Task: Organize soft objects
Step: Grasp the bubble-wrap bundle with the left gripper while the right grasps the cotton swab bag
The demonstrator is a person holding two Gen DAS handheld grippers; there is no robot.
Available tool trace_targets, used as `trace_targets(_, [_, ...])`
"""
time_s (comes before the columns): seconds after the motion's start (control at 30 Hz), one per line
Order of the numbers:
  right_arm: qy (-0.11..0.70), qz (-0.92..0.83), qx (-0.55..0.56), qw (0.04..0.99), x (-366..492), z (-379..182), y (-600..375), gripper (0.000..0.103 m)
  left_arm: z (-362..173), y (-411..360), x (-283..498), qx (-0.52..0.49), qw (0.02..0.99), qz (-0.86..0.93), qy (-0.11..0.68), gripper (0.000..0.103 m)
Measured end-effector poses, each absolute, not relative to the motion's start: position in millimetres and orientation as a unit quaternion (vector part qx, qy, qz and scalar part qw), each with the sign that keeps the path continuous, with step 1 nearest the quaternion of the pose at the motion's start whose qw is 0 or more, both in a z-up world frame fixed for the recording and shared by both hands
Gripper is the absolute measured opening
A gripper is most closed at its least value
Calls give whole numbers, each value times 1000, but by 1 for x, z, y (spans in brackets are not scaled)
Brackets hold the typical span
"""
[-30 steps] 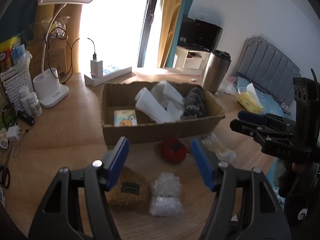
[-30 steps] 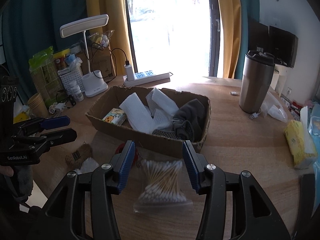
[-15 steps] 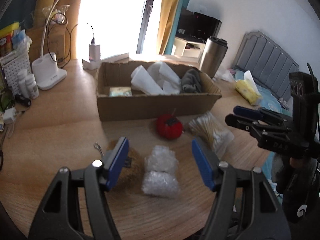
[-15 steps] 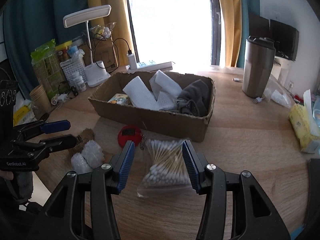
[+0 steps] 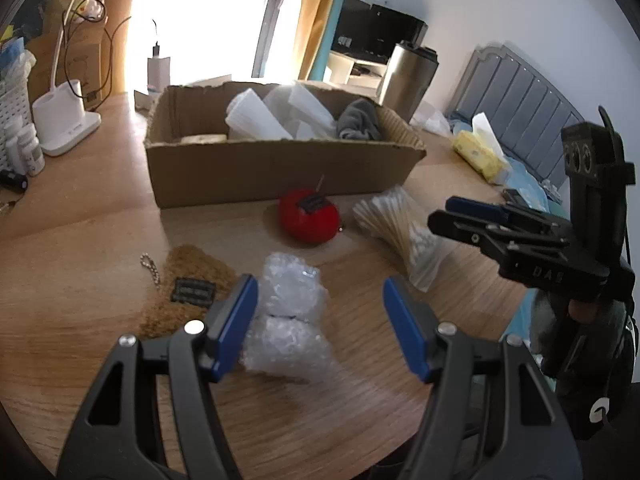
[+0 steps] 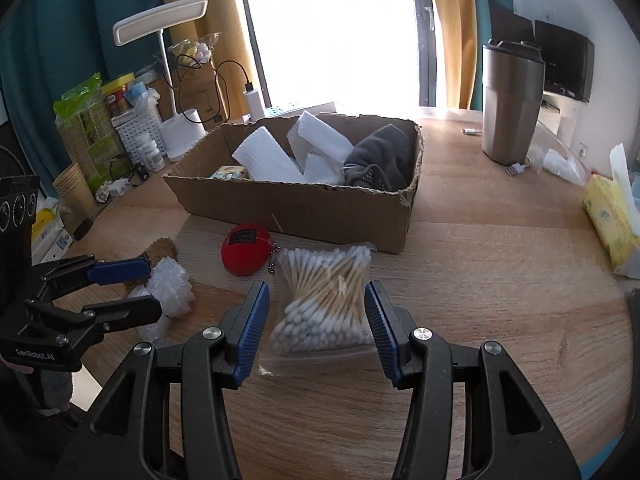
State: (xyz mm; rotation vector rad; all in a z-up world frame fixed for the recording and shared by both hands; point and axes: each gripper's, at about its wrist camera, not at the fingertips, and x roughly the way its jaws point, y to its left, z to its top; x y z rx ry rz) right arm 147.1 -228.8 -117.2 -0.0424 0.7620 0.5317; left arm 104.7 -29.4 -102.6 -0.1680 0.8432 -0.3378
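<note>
Spread left gripper (image 5: 316, 320) straddles a crinkly bubble wrap bundle (image 5: 290, 312) without pinching it; light and squashy, best pinched mid-body. Spread right gripper (image 6: 316, 326) brackets a slippery cotton swab bag (image 6: 322, 300); the cardboard box (image 6: 304, 210) sits at twelve o'clock.

Matt wood-grain table (image 6: 500, 280), rough cardboard box (image 6: 320, 208), crinkly clear plastic bubble wrap (image 5: 288, 308), brushed-metal tumbler (image 6: 508, 104).

Bag of cotton swabs (image 6: 325, 296) between open right hand-held gripper (image 6: 316, 322) jaws
</note>
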Motion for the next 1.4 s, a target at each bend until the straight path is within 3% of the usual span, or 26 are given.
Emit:
trace_targets(0.5, [387, 258, -13, 885, 160, -131, -228, 52, -124, -30, 116, -54, 887, -140, 436, 66])
trace_targets(0.57, [391, 257, -12, 884, 163, -133, -227, 53, -125, -31, 116, -53, 886, -145, 437, 57])
trace_targets(0.7, [400, 257, -14, 880, 166, -137, -224, 69, -129, -32, 116, -49, 883, -149, 443, 52])
trace_targets(0.77, [404, 255, -16, 878, 167, -140, -222, 70, -130, -32, 117, -50, 882, -149, 444, 47])
trace_targets(1.2, [415, 247, -53, 874, 167, -145, -206, 69, -117, -31, 114, -54, 888, -165, 425, 44])
trace_targets(1.4, [415, 251, -79, 871, 164, -144, -198, 55, -108, -26, 111, -59, 894, -166, 412, 44])
